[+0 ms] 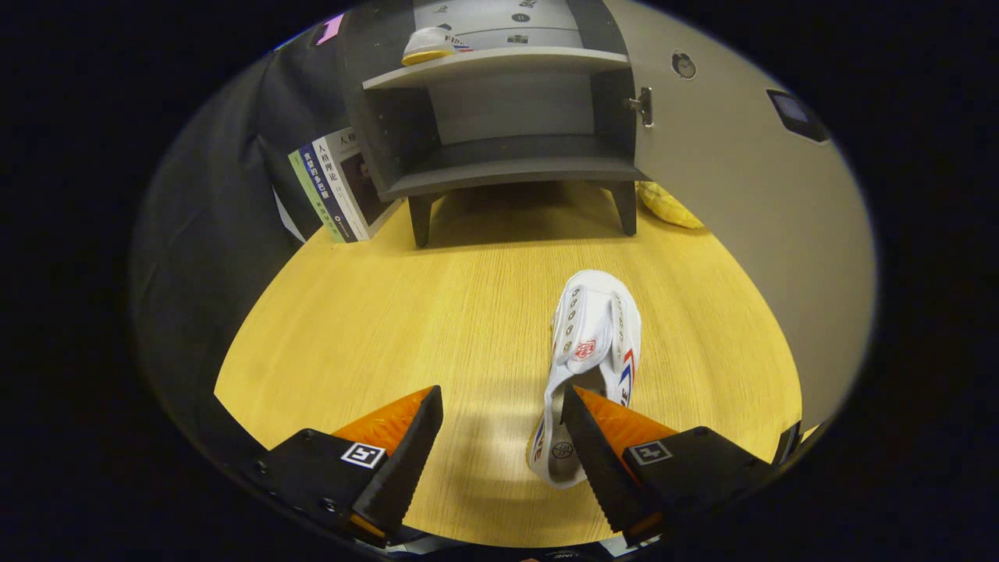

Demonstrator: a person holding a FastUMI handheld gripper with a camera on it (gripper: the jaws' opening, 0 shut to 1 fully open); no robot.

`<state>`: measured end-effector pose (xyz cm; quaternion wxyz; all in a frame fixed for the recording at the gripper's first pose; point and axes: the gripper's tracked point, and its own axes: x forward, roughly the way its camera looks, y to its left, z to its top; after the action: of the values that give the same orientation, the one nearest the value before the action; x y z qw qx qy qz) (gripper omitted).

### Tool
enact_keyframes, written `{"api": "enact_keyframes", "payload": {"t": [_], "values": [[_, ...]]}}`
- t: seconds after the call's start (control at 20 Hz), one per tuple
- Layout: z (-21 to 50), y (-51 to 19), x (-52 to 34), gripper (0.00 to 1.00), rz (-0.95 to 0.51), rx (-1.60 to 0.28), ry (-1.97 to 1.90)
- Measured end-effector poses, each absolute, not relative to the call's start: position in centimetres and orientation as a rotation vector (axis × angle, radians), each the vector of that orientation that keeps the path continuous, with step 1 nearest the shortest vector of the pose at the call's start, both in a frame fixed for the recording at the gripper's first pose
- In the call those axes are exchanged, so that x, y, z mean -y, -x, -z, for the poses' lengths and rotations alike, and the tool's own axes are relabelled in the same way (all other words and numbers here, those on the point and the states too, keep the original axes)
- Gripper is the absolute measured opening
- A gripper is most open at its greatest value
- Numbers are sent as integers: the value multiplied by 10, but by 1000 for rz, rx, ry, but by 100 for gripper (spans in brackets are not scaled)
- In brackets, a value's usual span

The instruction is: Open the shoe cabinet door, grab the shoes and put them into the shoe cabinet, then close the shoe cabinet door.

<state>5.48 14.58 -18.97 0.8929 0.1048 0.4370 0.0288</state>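
Nearest to us, the gripper (502, 406) has its fingers spread wide above the wooden table (375, 328), pinching nothing, and the white shoe (591, 351) lies just ahead with its heel end reaching under the right finger rather than sitting in the gap. That offset is our first worry: if we close from here, the right finger may land inside the shoe opening or push the heel sideways, so the shoe could twist or slide out instead of being clamped (canvas like this probably gives and folds under pressure). We judge the grab needs the fingers shifted over to straddle the shoe. Farther on, the shoe cabinet (499, 125) stands on short legs with its door (749, 195) swung open to the right, so the lower shelf looks free to receive the shoe. A second shoe (428, 45) already rests on the upper shelf. Books (332, 187) lean against the cabinet's left side, and a yellow object (670, 205) lies behind the right leg near the door; either could be knocked on approach or when closing.
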Motion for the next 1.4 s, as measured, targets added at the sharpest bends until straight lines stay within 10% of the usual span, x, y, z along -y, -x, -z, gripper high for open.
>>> {"api": "enact_keyframes", "payload": {"t": [0.45,0.85,1.4], "values": [[233,-94,-128,85,17,-917,-167],[244,-99,-109,8,71,-924,-86],[221,-105,-100,2,67,-891,-122]]}}
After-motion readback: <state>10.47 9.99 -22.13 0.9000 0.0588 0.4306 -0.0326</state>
